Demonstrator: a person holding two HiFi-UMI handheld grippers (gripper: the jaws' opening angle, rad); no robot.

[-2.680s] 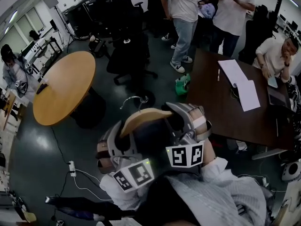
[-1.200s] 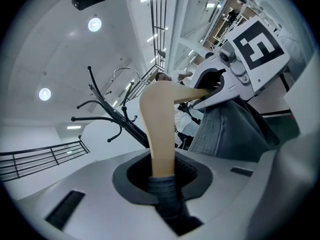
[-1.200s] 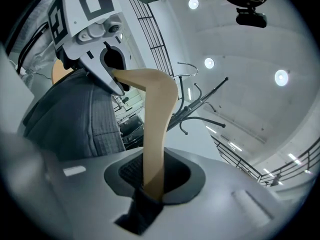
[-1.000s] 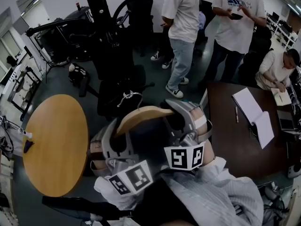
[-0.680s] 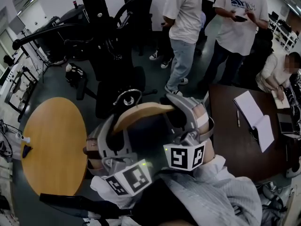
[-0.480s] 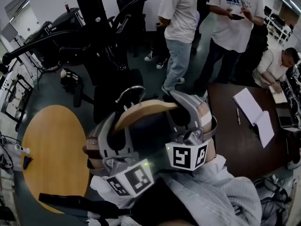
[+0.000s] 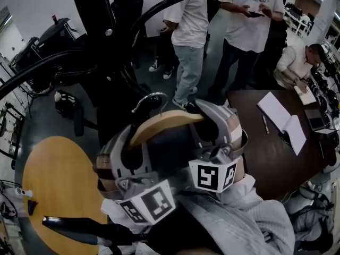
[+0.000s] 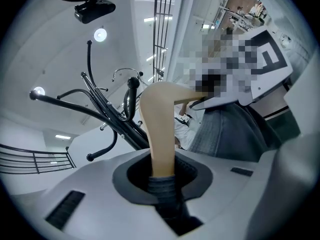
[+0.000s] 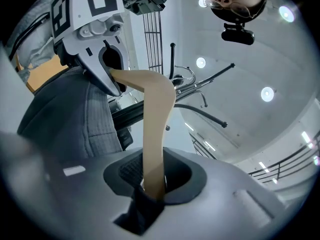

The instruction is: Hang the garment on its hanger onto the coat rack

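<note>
A wooden hanger (image 7: 164, 122) carrying a dark grey garment (image 7: 170, 150) is held level between both grippers in the head view. My left gripper (image 7: 129, 145) is shut on the hanger's left arm (image 8: 160, 134), with fabric pinched below it. At the other end, my right gripper (image 7: 211, 127) grips the right arm (image 9: 156, 134); its jaws have just been opening a little, and the wood and cloth remain between them. The hanger's metal hook (image 7: 150, 101) points at the black coat rack (image 7: 93, 23), whose curved arms (image 8: 107, 116) spread just above and beyond it.
A round wooden table (image 7: 58, 185) lies at lower left. A dark table (image 7: 249, 142) with an open notebook (image 7: 281, 121) stands at right, a seated person (image 7: 295, 62) behind it. Two people (image 7: 186, 31) stand beyond the rack.
Both grippers and the hanger have moved closer to the coat rack and slightly upward. The rack's pole and arms now loom larger, right behind the hook.
</note>
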